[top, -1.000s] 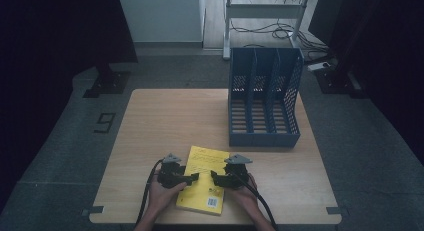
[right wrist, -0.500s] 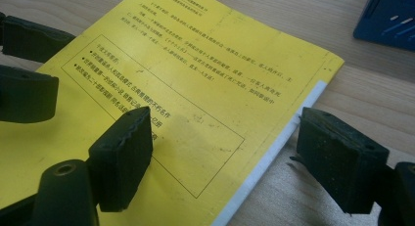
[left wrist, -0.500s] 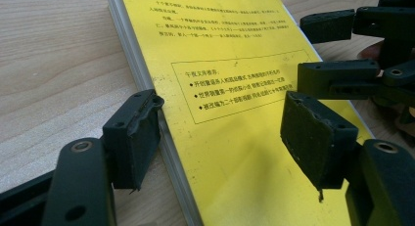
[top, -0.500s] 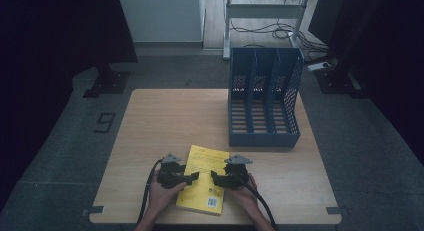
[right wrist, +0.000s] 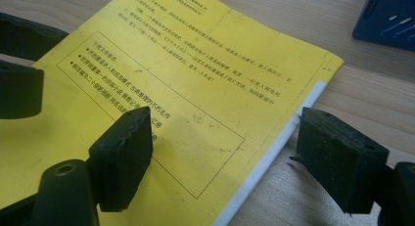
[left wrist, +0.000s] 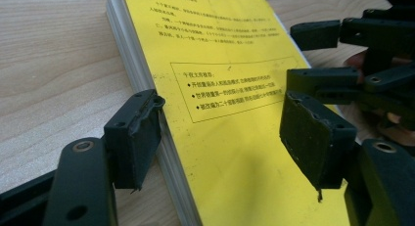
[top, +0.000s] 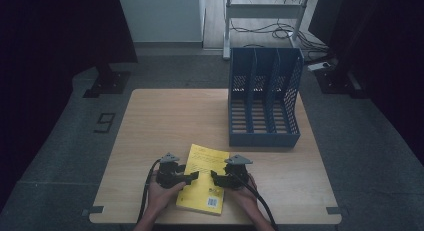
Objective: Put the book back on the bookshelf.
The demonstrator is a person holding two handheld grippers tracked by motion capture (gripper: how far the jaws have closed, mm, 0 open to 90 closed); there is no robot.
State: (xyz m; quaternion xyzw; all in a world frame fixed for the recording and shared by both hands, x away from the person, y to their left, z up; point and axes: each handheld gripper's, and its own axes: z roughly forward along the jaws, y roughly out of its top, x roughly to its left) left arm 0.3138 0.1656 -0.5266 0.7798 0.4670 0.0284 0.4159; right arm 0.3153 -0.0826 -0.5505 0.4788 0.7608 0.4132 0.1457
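A yellow book [top: 204, 178] lies flat on the wooden table [top: 165, 116], close to the near edge and a little left of the middle, its back cover up with black print and a barcode at the near end. The left gripper [top: 192, 177] sits at the book's left edge, held by the person's left hand [top: 162, 193]; the right gripper [top: 216, 178] sits at the book's right side, held by the right hand [top: 245, 193]. The two point toward each other across the cover, tips close but apart.

In the left gripper view, the left gripper [left wrist: 220, 133] is released: its jaws stand wide, one beside the stacked page edges on the bare wood, the other over the yellow cover, pressing on nothing. The right gripper shows farther off at the right of that view.

In the right gripper view, the right gripper [right wrist: 222, 147] is likewise released, its jaws spread across the book's [right wrist: 186, 89] white edge: one over the cover, one over the table wood just beside it. Neither pad pinches the book.

A blue file rack [top: 264, 98] with three upright compartments stands at the far right of the table, well apart from the book, its open front facing the person. Between rack and book the wood is bare. Cables trail from both grippers toward the near edge.
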